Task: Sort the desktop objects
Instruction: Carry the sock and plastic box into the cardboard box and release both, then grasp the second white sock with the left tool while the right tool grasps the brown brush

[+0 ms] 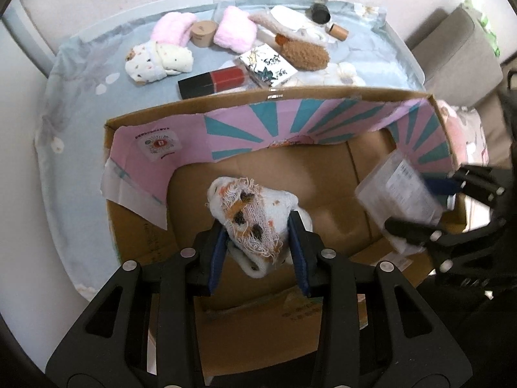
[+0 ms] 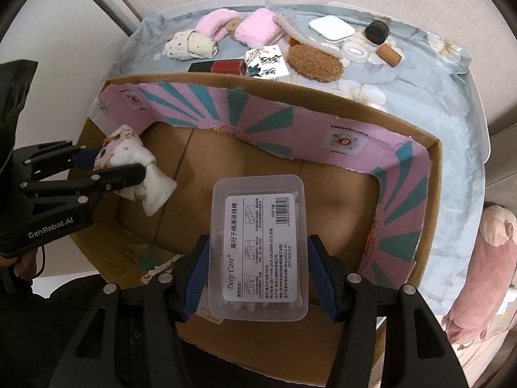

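My left gripper [image 1: 257,226] is shut on a rolled white spotted cloth [image 1: 252,213] and holds it over the open cardboard box [image 1: 323,174]; the cloth also shows in the right wrist view [image 2: 135,168]. My right gripper [image 2: 258,252] is shut on a clear plastic floss-pick box [image 2: 258,245] with a white label, held above the cardboard box floor [image 2: 339,200]. In the left wrist view the floss-pick box [image 1: 400,190] is at the right, inside the cardboard box.
On the blue floral tablecloth [image 1: 80,97] beyond the box lie pink towels [image 1: 232,29], a second spotted cloth [image 1: 155,61], a red and black box [image 1: 213,80], a patterned white box [image 1: 268,64], a brown fuzzy pad [image 1: 307,53], a round lidded tub [image 1: 203,34], a black jar [image 1: 320,13] and a white case [image 2: 331,29].
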Motion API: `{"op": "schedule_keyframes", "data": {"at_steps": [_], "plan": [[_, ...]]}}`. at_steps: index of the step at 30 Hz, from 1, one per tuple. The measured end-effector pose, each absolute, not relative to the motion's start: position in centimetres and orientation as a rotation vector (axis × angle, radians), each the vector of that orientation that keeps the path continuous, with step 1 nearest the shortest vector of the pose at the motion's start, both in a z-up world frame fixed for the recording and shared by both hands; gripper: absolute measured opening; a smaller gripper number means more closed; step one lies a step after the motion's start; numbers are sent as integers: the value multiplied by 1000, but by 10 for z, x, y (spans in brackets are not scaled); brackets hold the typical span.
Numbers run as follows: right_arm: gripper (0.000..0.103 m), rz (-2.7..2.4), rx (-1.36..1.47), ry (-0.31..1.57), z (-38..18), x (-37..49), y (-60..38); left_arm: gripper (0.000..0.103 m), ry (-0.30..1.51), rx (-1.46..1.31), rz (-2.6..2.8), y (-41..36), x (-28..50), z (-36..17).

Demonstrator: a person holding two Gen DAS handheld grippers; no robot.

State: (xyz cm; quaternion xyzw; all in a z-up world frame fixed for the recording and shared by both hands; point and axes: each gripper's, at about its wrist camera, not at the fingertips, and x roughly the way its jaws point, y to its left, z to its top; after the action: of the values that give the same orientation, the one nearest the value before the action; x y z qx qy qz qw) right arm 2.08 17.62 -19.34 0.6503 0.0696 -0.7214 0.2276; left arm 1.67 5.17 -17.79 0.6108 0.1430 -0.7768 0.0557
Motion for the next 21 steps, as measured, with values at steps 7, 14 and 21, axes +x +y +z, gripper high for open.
{"op": "schedule_keyframes", "data": {"at_steps": [7, 14, 21], "plan": [[89, -1949, 1799, 146, -197, 20, 176, 103, 430, 1813, -2344, 49, 12, -169], [89, -1974, 1801, 86, -186, 12, 187, 103, 404, 1782, -2326, 46, 13, -157], [89, -2010, 1814, 67, -174, 11, 191, 103, 411, 1714, -2269, 32, 19, -144]]}}
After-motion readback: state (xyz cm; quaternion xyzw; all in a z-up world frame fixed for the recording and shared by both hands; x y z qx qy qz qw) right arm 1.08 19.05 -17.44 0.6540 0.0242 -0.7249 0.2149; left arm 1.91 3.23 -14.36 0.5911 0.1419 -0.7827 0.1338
